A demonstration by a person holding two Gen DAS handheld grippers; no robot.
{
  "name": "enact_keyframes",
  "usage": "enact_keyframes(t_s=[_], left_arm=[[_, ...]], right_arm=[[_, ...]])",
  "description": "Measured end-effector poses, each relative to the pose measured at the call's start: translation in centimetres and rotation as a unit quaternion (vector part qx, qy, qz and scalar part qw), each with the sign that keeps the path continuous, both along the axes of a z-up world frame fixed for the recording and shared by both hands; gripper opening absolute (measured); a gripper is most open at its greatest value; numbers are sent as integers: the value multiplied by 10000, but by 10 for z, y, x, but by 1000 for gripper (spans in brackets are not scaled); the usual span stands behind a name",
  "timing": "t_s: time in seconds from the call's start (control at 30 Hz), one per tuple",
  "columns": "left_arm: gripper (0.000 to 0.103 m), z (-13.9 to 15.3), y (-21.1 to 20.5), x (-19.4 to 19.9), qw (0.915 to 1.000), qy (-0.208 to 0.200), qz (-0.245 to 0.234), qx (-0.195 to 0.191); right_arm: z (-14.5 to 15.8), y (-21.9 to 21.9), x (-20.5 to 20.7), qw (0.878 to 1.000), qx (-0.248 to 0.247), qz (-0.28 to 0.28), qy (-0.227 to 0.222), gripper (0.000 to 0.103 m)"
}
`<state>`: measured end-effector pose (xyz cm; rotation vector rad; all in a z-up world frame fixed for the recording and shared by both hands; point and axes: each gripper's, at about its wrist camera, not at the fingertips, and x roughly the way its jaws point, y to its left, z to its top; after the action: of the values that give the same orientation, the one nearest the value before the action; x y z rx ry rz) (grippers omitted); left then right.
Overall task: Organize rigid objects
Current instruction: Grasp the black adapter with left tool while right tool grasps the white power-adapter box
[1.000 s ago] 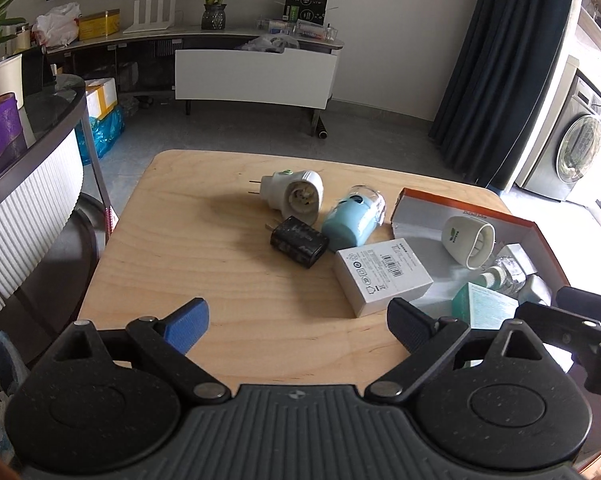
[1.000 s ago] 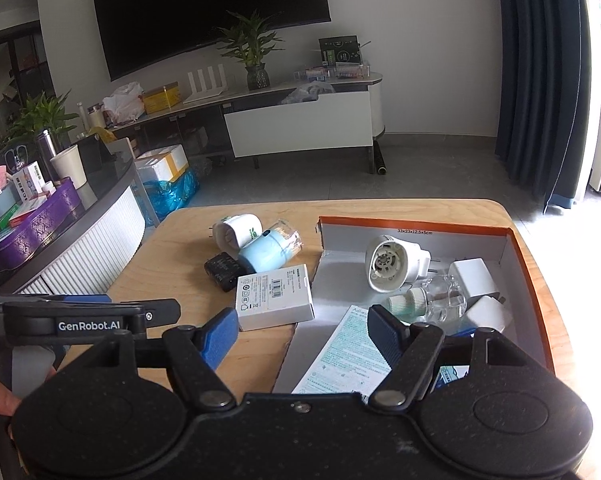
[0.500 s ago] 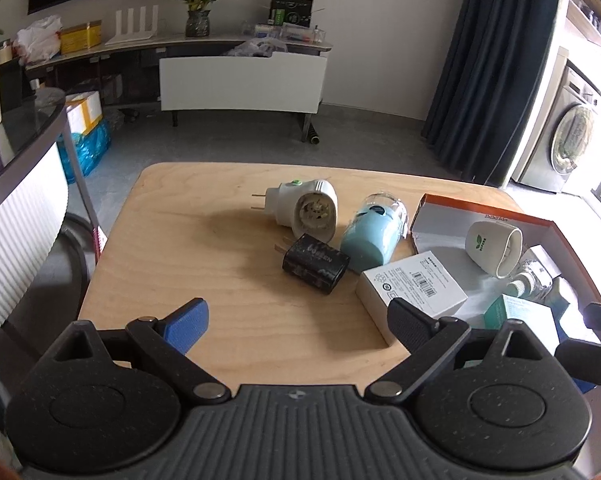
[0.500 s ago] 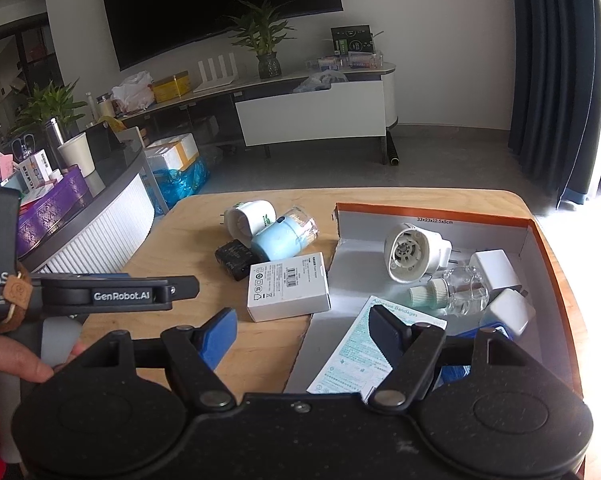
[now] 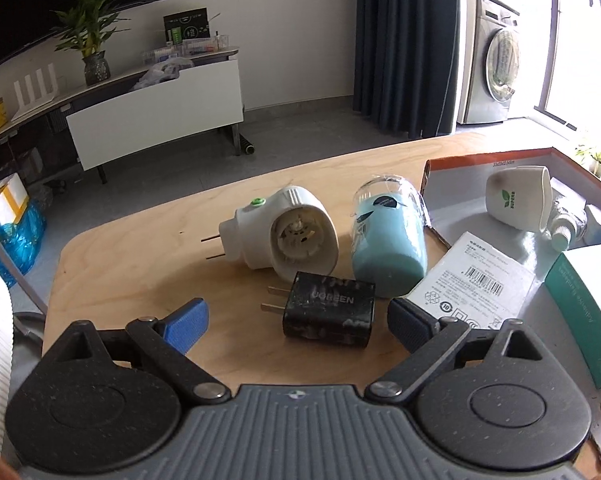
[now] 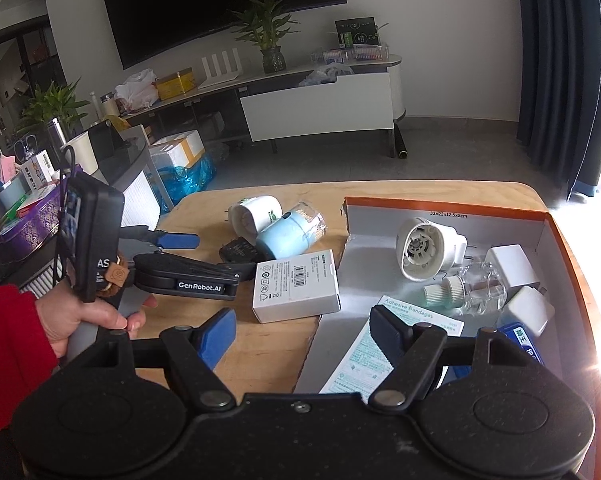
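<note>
My left gripper (image 5: 298, 318) is open, low over the wooden table (image 5: 140, 272). A black UGREEN charger (image 5: 328, 312) lies flat between its blue fingers (image 5: 188, 320), untouched. Just beyond it lie a white plug-in device (image 5: 288, 232) and a light blue jar (image 5: 386, 240) with a clear lid. In the right wrist view the left gripper (image 6: 220, 258) reaches in from the left around the charger (image 6: 238, 250). My right gripper (image 6: 302, 326) is open and empty, above the edge of the orange-rimmed cardboard box (image 6: 440, 210).
A white barcode carton (image 6: 296, 284) lies beside the box. Inside the box are a white plug-in device (image 6: 424, 250), a clear bottle (image 6: 468, 290), white adapters (image 6: 508, 264) and a bandage packet (image 6: 380, 352). A hand in a red sleeve (image 6: 8, 340) holds the left gripper.
The left gripper has rolled and come forward and down, so the black charger now lies between its fingers. The right gripper has hardly moved.
</note>
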<state>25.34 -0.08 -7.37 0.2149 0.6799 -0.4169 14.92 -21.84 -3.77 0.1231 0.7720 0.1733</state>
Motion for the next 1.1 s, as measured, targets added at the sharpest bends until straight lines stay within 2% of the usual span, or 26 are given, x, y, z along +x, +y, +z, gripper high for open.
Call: enact_keyframes(t_s=[0.13,0.27,0.33,0.4,0.47,0.57,0.77,0.93,1.1], left_arm=[[98,-6,0,8,9999,17,-133,-31],[95,-9,-1,8,9994,-28,-240,-249],[85,-8,-3,8,9987,-41,-368,-353],[80,-7,-7,6,9988,-73,-389,-282],[63,-5,-8,3,9988,-93,-385,-286],[63,-3,-3,1,9982,33,-240,-549],[62,10,1,-18,9989,63,254,-377],[62,33,22,-38,9933,170,845,-767],[62,46,34,-62,9874,151,1202,-1017]], right_arm=[[-2,0,7,9999,102,-23,17,88],[-5,2,14,9999,117,-2,46,88],[-6,3,16,9999,122,12,54,88],[-8,4,18,9998,162,-7,77,88],[-9,6,20,9998,183,-17,102,88],[-8,9,20,9999,121,-5,85,88],[-17,14,31,9992,202,9,339,89],[-24,29,49,9987,21,77,501,92],[-34,45,73,9971,-280,236,672,94]])
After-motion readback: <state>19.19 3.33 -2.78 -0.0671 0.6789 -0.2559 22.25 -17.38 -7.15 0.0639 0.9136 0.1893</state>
